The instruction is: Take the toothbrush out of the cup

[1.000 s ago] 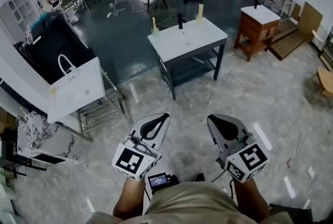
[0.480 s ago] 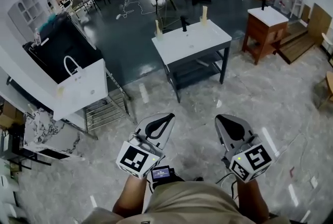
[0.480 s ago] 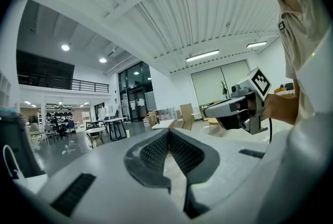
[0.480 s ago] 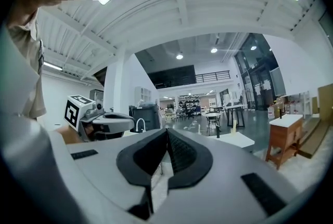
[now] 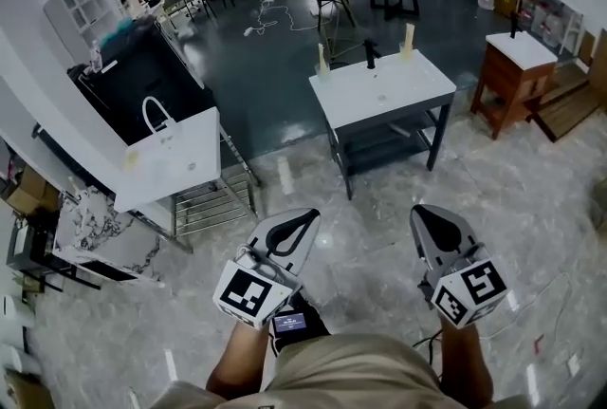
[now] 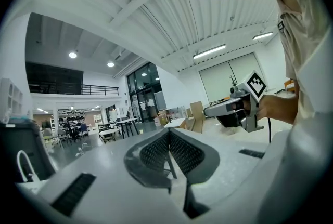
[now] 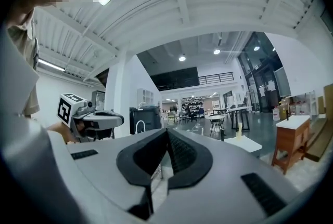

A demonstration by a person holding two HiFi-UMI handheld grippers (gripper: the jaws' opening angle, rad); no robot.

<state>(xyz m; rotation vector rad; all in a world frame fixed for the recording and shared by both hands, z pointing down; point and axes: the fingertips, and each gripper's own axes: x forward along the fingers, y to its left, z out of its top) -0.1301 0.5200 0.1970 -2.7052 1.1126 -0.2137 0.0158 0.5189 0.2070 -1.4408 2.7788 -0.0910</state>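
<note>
Left gripper and right gripper nearer white table, cups well ahead

Two pale things stand at the back corners of the white table. The left pale upright and the right pale upright are each too small to tell what they are or what they hold. The dark upright at the back edge between them is no clearer (only its outline shows). The hands lie hidden under the left gripper and the right gripper. The forearms are cut off by the head view's bottom edge, and that view's lower left corner is smeared.
</note>
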